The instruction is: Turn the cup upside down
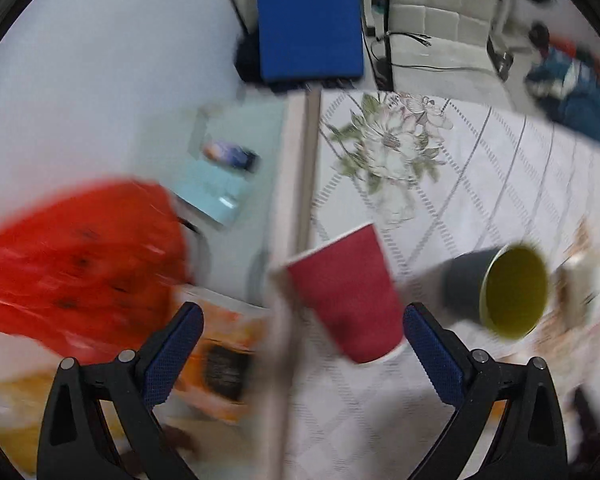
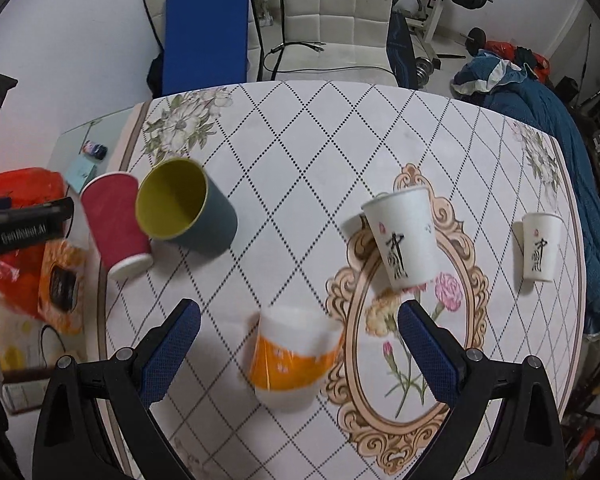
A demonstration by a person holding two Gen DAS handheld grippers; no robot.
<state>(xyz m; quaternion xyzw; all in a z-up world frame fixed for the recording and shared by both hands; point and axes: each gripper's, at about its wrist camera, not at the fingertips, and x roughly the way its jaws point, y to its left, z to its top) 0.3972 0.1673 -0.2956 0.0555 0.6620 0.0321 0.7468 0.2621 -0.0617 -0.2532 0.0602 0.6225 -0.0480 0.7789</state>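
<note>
A red paper cup (image 1: 346, 294) stands upside down near the table's left edge, between my left gripper's (image 1: 302, 326) open blue-padded fingers (image 1: 432, 354), untouched. Beside it a grey cup with a yellow-green inside (image 1: 500, 294) stands mouth up. In the right wrist view the red cup (image 2: 114, 224) and the grey cup (image 2: 188, 206) stand at the left. An orange and white cup (image 2: 292, 358) stands upside down between my right gripper's (image 2: 298, 330) open fingers. Two white printed cups (image 2: 404, 236) (image 2: 540, 246) stand upside down to the right.
The table (image 2: 300, 152) has a patterned white cloth with a floral oval. A red plastic bag (image 1: 80, 264), an orange packet (image 2: 62, 284) and small items lie on the glass side table at left. A blue board (image 2: 206, 32) and white chair (image 2: 336, 16) stand behind.
</note>
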